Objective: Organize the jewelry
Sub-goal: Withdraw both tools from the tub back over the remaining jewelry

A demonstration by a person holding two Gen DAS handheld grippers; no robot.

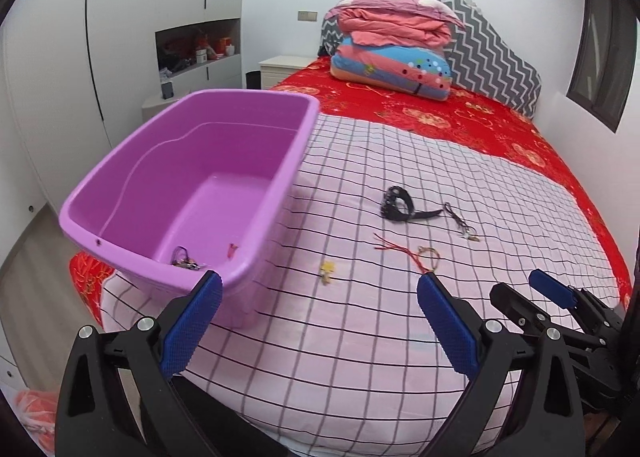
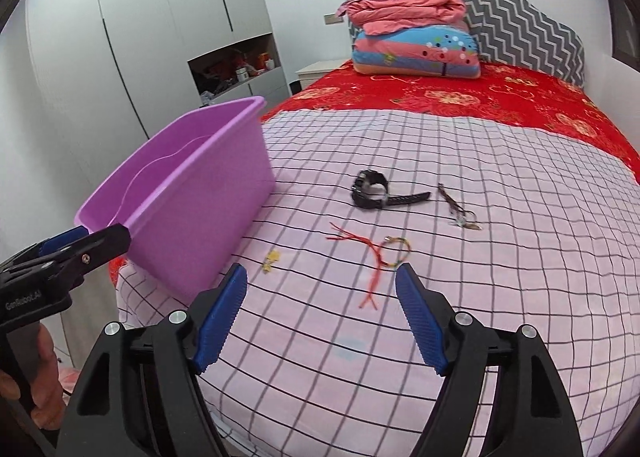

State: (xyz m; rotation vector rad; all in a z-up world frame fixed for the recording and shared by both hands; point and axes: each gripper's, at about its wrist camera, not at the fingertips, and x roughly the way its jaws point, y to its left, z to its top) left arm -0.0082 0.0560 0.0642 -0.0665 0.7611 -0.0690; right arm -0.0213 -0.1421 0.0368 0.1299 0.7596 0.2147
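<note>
While both units hover over the foot of the bed, neither has anything between its fingers. Left hand-held gripper [image 1: 318,289]: jaws spread wide, nothing held, blue pads [image 1: 192,327] clear of the cloth; its left fingertip overlaps the near rim of the purple bin [image 1: 280,161] in the left wrist view, contact can't be confirmed. Right hand-held gripper [image 2: 320,277]: also wide open, nothing held, aimed at the checked sheet [image 2: 440,337] just short of the red string bracelet [image 2: 380,253].

Bin sits on the left edge of the bed, on the checked sheet. Inside, at the near end of its floor: a small tangle of jewelry [image 1: 186,261] and a small pink piece [image 1: 231,249], apart from each other.

Loose on the sheet, right of the bin:
- small yellow trinket [image 1: 327,271], nearest the bin, near the left unit's line of sight
- red string bracelet with loose tails and a beaded loop at its right end, between the trinket and the right unit's right finger
- black watch [image 2: 370,189], farther up the bed, strap trailing right
- thin dark chain with a charm cluster [image 2: 460,209], just right of the watch strap, not touching it as far as I can see

Red bedspread [image 1: 460,113] beyond the sheet, folded quilts [image 1: 394,45] stacked at the headboard. White wardrobe [image 1: 120,17] behind the bin.
</note>
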